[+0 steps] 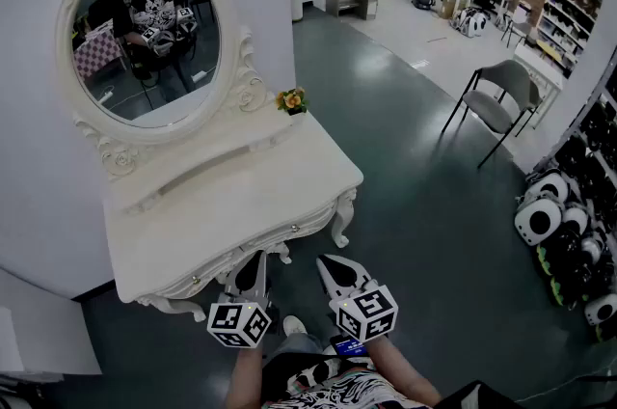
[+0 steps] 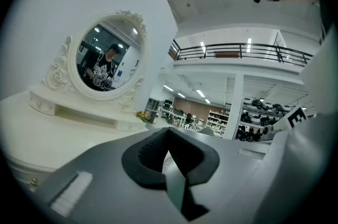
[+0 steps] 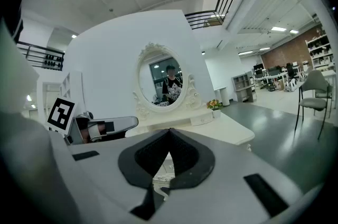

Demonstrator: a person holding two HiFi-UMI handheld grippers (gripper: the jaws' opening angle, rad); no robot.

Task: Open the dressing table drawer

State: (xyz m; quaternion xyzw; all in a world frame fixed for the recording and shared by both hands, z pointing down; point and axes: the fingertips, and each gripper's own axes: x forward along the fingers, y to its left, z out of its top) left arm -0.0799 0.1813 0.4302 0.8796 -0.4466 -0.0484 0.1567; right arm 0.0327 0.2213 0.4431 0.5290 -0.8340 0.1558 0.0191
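Observation:
A white dressing table (image 1: 241, 185) with an oval mirror (image 1: 145, 36) stands against the wall. Its drawer front (image 1: 246, 253) faces me, closed, with one small knob (image 1: 197, 280) at the left and another (image 1: 295, 227) at the right. My left gripper (image 1: 257, 257) is shut and empty, its tip just below the drawer front between the knobs. My right gripper (image 1: 324, 259) is also shut and empty, beside the table's front right leg (image 1: 341, 224). In the left gripper view the shut tip (image 2: 168, 130) points along the tabletop (image 2: 47, 133), and a knob (image 2: 33, 182) shows low at the left. In the right gripper view the shut tip (image 3: 169, 130) points at the table (image 3: 211, 125).
A small pot of flowers (image 1: 291, 98) stands on the table's back right corner. A grey chair (image 1: 496, 98) stands on the dark floor to the right. Black-and-white devices (image 1: 559, 229) line the far right edge. A white cabinet (image 1: 39, 330) stands at the lower left.

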